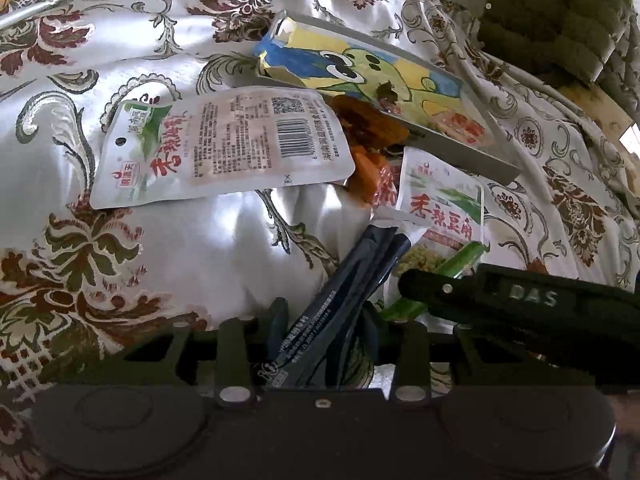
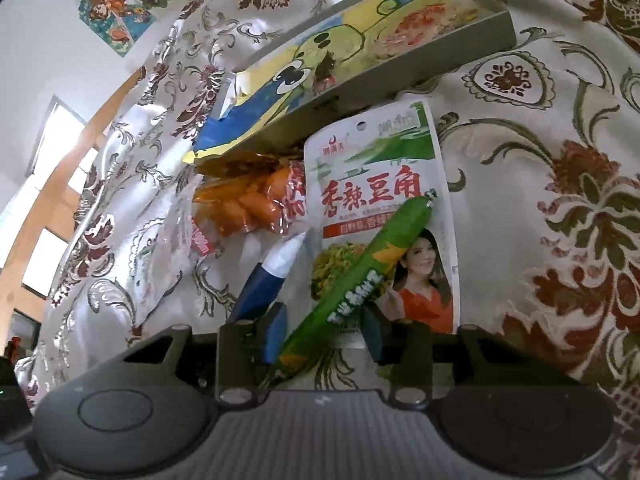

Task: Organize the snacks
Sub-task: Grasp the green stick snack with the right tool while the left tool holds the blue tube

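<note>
My left gripper (image 1: pixel 326 318) is shut on a pair of dark blue stick sachets (image 1: pixel 352 276), which rise tilted off the cloth; their white tip (image 2: pixel 286 258) shows in the right wrist view. My right gripper (image 2: pixel 325 332) is open, with a green sausage stick (image 2: pixel 360 268) lying slantwise between its fingers. That stick rests on a white pouch with red lettering (image 2: pixel 380 184). A black finger (image 1: pixel 440 290) of the right gripper reaches in from the right. A second white pouch (image 1: pixel 224 144) lies barcode-up, and an orange snack bag (image 2: pixel 244 196) sits against a grey box lined with a cartoon (image 2: pixel 360 40).
Everything rests on a rumpled satin cloth with red and green flowers (image 1: pixel 120 260). Cartoon cards (image 2: pixel 116 4) lie at the far left corner. A dark green cushion (image 1: pixel 560 20) is beyond the box. A wooden edge (image 2: pixel 52 184) runs along the left.
</note>
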{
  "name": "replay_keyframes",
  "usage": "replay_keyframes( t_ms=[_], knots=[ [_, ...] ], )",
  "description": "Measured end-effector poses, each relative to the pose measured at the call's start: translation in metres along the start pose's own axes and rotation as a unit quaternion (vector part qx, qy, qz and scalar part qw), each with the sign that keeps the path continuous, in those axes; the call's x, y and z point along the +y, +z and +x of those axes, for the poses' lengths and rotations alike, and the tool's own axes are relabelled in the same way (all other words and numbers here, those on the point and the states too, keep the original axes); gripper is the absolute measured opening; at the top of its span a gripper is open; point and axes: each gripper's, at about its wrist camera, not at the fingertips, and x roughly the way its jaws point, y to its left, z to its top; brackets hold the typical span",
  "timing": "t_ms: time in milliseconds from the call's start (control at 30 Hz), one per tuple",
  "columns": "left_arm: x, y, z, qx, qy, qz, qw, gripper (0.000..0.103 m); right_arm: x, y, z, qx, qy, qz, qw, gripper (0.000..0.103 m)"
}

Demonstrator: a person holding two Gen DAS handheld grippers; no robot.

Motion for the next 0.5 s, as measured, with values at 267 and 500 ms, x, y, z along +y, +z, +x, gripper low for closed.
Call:
replay_keyframes(
  t_ms=[267, 500],
  knots=[
    [-0.002, -0.003, -0.003, 0.000, -0.001, 0.001, 1.0000, 0.039, -0.005, -0.005, -0.006, -0.005, 0.002, 0.016, 1.000, 0.032],
    [-0.003, -0.005, -0.002, 0.002, 0.001, 0.010, 1.0000, 0.039, 0.008, -0.005, -0.005, 0.000, -0.015, -0.034, 0.999, 0.035]
  ],
)
